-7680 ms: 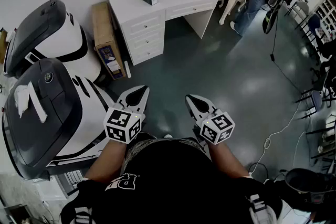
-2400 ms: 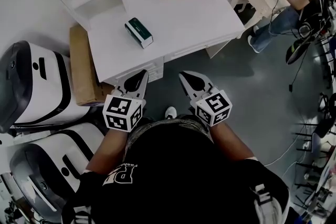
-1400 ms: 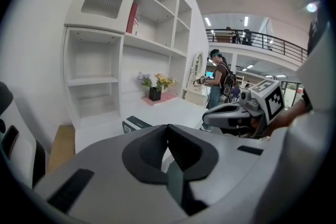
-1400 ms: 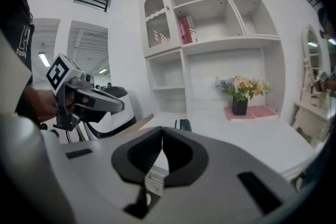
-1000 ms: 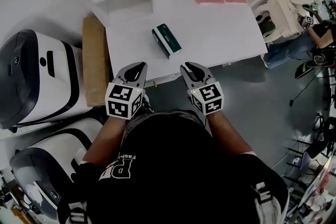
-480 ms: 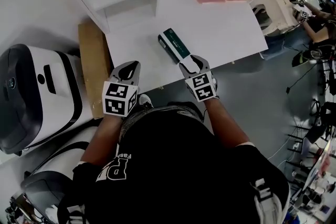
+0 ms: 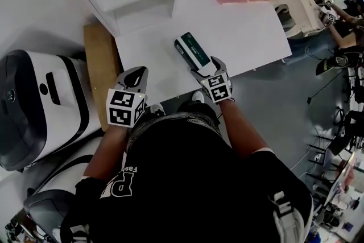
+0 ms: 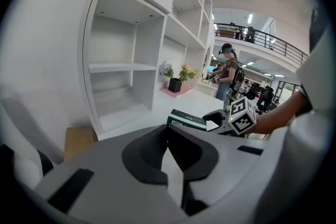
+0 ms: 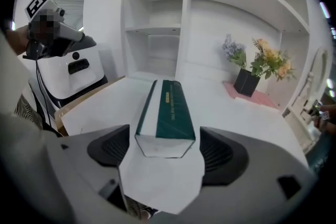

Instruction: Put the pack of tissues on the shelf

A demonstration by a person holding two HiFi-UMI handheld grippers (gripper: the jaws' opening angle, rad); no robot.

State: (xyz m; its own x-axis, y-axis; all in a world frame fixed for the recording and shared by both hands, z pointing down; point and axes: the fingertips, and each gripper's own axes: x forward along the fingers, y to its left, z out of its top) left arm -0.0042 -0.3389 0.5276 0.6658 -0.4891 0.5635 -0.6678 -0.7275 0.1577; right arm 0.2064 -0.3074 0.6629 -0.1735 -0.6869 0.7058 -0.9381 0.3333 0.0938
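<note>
1. Jaws of the right gripper [image 9: 165,150] are standing wide apart, having just been opening. The near end of the pack of tissues [image 9: 167,113] is sitting between them, and the dark ribbed pads are flanking it without pressing.
2. Beside it, the left gripper [image 8: 168,150] is hanging near the desk's front edge, with its jaws drawn together and nothing between them.
3. The pack is lying flat on the white desk [image 7: 244,25]. It is showing as a long rectangular block in smooth wrap, dark green on top, white on the sides and the end, with a thin line of gold print.
4. Farther back, a white open shelving unit [image 9: 152,44] is rising from the desk, its compartments plain and square-edged.
5. Flowers in a black cube pot [image 9: 245,82] are sitting on a pink mat [image 9: 252,96] at the rear.
</note>
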